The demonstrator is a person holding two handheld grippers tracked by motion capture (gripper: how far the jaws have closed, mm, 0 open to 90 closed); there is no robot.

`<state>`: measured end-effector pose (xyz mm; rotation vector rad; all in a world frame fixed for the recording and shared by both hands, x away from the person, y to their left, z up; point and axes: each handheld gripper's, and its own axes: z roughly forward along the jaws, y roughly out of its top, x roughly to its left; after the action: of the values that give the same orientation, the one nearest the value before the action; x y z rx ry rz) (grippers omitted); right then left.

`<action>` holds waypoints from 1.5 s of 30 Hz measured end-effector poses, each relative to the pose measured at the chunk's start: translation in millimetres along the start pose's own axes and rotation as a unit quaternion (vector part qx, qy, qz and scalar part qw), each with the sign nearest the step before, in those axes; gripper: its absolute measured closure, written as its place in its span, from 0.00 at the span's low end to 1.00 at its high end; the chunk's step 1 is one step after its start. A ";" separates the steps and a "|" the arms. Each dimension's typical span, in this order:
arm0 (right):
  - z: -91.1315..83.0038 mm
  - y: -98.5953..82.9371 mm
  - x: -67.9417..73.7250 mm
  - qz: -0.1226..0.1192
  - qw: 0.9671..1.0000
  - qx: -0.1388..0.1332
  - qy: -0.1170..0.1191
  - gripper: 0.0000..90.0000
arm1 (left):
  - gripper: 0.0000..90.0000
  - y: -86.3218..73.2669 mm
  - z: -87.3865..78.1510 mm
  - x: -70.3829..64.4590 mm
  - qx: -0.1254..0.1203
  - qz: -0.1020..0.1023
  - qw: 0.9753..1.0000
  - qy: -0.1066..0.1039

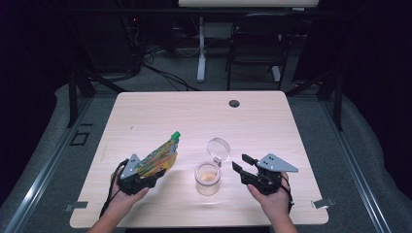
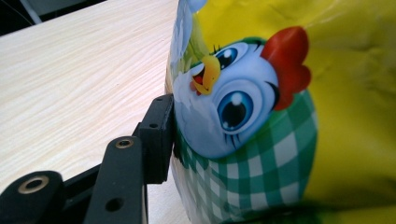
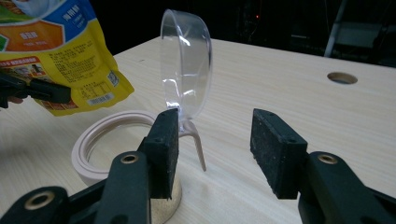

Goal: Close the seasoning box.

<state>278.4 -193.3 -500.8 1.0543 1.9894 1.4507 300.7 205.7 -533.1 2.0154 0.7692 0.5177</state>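
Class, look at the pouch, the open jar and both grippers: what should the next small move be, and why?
Probably bring the yellow pouch over the jar and tip its green spout downward. The left gripper is clamped on the pouch, the jar's clear lid stands flipped open, and the right gripper waits open beside the jar.

You are working in a lab-like recording room, not a home. The light wooden table (image 1: 204, 116) with a round cable hole (image 1: 234, 103) stands alone on grey carpet (image 1: 359, 160). Beyond the table's far edge you see a black chair (image 1: 255, 43), the white leg of another desk (image 1: 201, 48) and loose cables (image 1: 160, 73) trailing over the floor. To either side of the table, black stand legs (image 1: 77, 92) and dark curtains close the space in.
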 end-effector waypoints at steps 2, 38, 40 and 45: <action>0.2 0.5 2.8 -0.003 1.000 -0.006 0.000 0.58 | 0.59 0.5 0.5 -2.2 0.004 0.008 1.000 0.005; 0.9 4.3 19.1 -0.026 0.999 -0.010 0.022 0.57 | 0.59 1.7 1.4 -16.4 0.040 0.126 0.988 0.085; 0.0 5.9 21.8 -0.032 0.999 -0.012 0.026 0.57 | 0.59 1.4 1.5 -17.6 0.037 0.129 0.987 0.086; -0.7 8.7 29.9 -0.046 0.998 -0.015 0.035 0.57 | 0.59 1.4 2.7 -20.7 0.049 0.150 0.983 0.094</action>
<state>262.6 -168.6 -490.2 0.8979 2.0296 1.4834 287.9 189.2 -534.7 2.2109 0.6126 0.8681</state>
